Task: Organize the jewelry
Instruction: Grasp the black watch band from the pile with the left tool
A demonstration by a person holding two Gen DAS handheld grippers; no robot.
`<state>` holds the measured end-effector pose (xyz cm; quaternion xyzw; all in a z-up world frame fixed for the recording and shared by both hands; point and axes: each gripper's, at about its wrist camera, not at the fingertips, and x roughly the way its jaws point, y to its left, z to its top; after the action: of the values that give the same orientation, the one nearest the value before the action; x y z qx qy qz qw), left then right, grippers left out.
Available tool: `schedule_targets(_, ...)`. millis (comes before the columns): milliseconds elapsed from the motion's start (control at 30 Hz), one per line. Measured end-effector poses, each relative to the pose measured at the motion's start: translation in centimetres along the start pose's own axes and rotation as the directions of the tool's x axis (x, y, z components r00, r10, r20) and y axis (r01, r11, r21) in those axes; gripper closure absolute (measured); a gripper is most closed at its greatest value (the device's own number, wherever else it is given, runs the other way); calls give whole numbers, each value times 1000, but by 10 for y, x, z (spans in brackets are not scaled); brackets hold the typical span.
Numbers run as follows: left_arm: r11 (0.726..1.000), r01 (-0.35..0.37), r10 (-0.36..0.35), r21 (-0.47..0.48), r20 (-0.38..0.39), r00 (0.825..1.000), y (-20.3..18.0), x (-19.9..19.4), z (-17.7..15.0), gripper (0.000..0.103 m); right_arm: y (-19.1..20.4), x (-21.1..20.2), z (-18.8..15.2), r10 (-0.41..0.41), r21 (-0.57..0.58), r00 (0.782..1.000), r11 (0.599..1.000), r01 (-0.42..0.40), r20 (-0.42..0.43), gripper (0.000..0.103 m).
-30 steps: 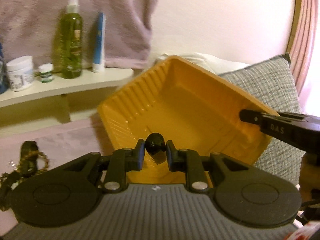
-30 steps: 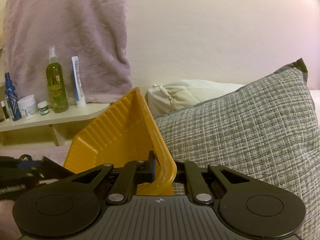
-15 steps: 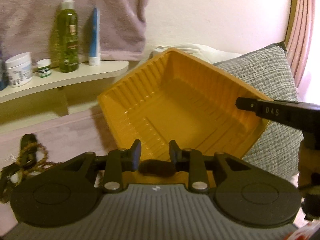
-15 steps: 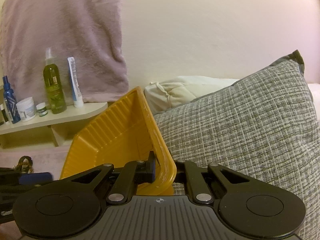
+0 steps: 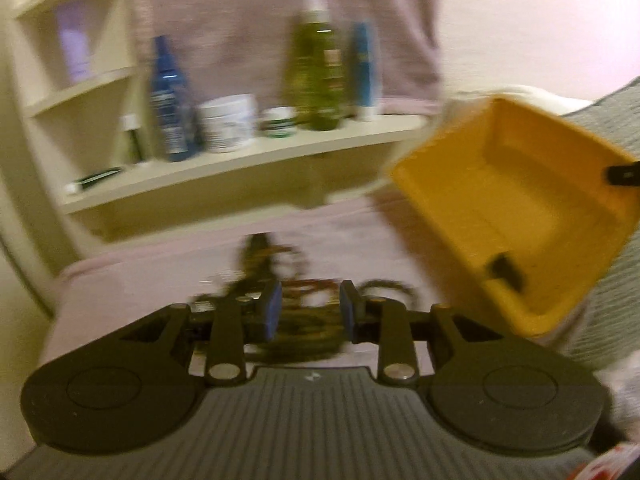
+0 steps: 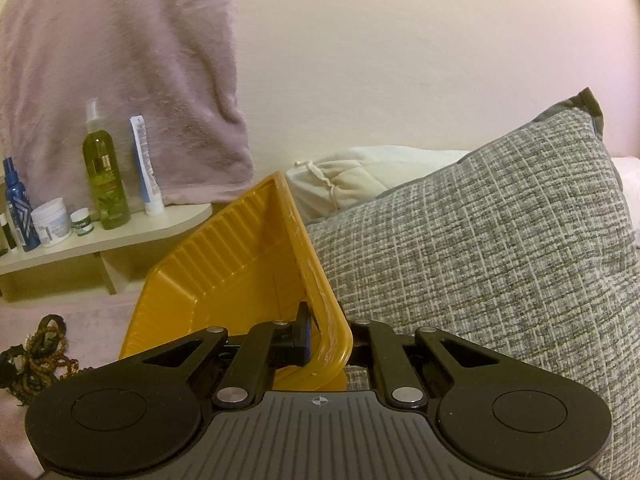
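A second ago my left gripper (image 5: 308, 314) pinched a dark piece over the yellow tray (image 5: 560, 184); it now stands open and empty, swung away toward the jewelry pile (image 5: 288, 276) on the pink cover. A small dark item (image 5: 505, 268) lies in the tray's lower corner, so I judge one piece deposited. My right gripper (image 6: 330, 340) remains clamped on the tray rim (image 6: 316, 280), holding it tilted against the grey cushion (image 6: 480, 260). Blur obscures the pile; next pick comes from there
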<state>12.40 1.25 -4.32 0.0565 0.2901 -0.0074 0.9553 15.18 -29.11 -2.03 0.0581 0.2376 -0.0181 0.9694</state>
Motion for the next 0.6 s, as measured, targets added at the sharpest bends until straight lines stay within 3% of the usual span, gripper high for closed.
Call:
schedule_targets(133, 996, -70, 71, 55, -17, 997, 25, 9, -4, 74, 1, 0, 1, -2, -4, 1000, 1000, 2, 0, 94)
schedule_targets(233, 992, -76, 79, 105, -29, 996, 36, 16, -8, 74, 2, 2, 2, -4, -9, 1000, 1000, 4, -3, 94)
schedule_targets(600, 980, 0, 25, 201, -124, 992, 52, 42, -13, 74, 0, 9, 3, -3, -20, 1000, 1000, 3, -10, 94)
